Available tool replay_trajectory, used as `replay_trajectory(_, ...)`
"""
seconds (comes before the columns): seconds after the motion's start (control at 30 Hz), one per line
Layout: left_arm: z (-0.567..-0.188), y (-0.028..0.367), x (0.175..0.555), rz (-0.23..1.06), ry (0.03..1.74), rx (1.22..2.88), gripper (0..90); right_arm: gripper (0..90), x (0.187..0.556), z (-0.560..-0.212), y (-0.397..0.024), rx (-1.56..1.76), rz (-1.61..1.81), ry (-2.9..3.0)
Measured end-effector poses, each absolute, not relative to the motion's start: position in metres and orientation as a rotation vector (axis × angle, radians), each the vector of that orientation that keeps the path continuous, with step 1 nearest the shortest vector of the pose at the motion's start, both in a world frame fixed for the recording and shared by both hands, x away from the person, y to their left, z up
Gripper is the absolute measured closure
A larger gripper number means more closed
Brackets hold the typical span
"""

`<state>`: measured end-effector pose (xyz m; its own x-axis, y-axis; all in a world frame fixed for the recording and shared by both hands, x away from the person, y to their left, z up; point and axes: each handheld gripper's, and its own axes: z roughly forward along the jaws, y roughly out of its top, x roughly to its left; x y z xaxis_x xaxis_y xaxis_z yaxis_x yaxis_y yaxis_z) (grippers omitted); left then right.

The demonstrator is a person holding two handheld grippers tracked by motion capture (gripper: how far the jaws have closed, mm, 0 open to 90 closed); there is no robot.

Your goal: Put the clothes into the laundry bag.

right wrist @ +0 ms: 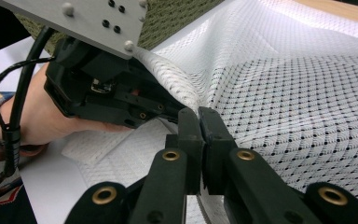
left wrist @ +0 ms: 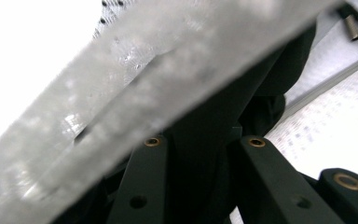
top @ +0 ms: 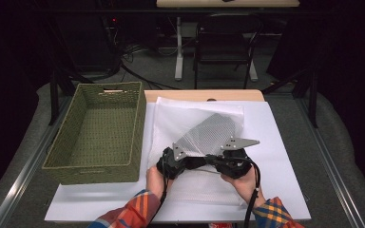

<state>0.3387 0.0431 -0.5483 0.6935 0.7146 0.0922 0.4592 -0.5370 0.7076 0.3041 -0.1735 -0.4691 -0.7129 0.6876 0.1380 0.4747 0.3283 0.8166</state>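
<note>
Mesh cloth (top: 209, 133) lies on the counter (top: 275, 142), one part lifted. Right tool (right wrist: 199, 122) and left tool (top: 173, 159) are both clamped on its edge. Judged mid-fold; basket (top: 100, 133) holds nothing yet.

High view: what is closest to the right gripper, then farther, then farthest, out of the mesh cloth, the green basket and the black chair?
From the right gripper:
1. Mesh cloth: nearest, pinched in its fingers and lifted over the table's middle.
2. Green basket: farther, on the table's left side.
3. Black chair: farthest, on the floor beyond the table's far edge.
</note>
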Motion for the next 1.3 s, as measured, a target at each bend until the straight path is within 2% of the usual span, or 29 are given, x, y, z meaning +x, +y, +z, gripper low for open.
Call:
replay_trajectory(0.1,-0.548,0.043,0.338,0.479,0.899,2.24,70.5,88.4,0.304,-0.47,-0.173,1.052,1.323,2.369)
replay_trajectory(0.2,-0.544,0.045,0.334,0.466,0.889,2.254,52.8,88.4,0.303,-0.47,-0.172,1.049,1.324,2.371)
replay_trajectory(0.3,-0.537,0.047,0.33,0.447,0.864,2.257,43.0,88.4,0.303,-0.47,-0.173,1.046,1.322,2.371)
replay_trajectory(0.4,-0.529,0.051,0.322,0.411,0.853,2.266,35.1,88.4,0.303,-0.469,-0.174,1.051,1.323,2.369)
replay_trajectory(0.5,-0.524,0.055,0.317,0.398,0.841,2.271,30.8,88.4,0.304,-0.469,-0.175,1.049,1.323,2.369)
replay_trajectory(0.63,-0.524,0.06,0.313,0.324,0.834,2.29,30.6,88.4,0.304,-0.47,-0.174,1.047,1.315,2.375)
replay_trajectory(1.0,-0.531,0.081,0.301,0.307,0.89,2.367,31.4,88.4,0.305,-0.471,-0.172,1.043,1.306,2.383)
replay_trajectory(1.17,-0.543,0.08,0.3,0.331,0.929,2.414,40.0,88.5,0.304,-0.472,-0.17,1.041,1.301,2.388)
replay_trajectory(1.3,-0.546,0.081,0.3,0.325,0.91,2.393,54.5,88.5,0.304,-0.472,-0.169,1.039,1.298,2.391)
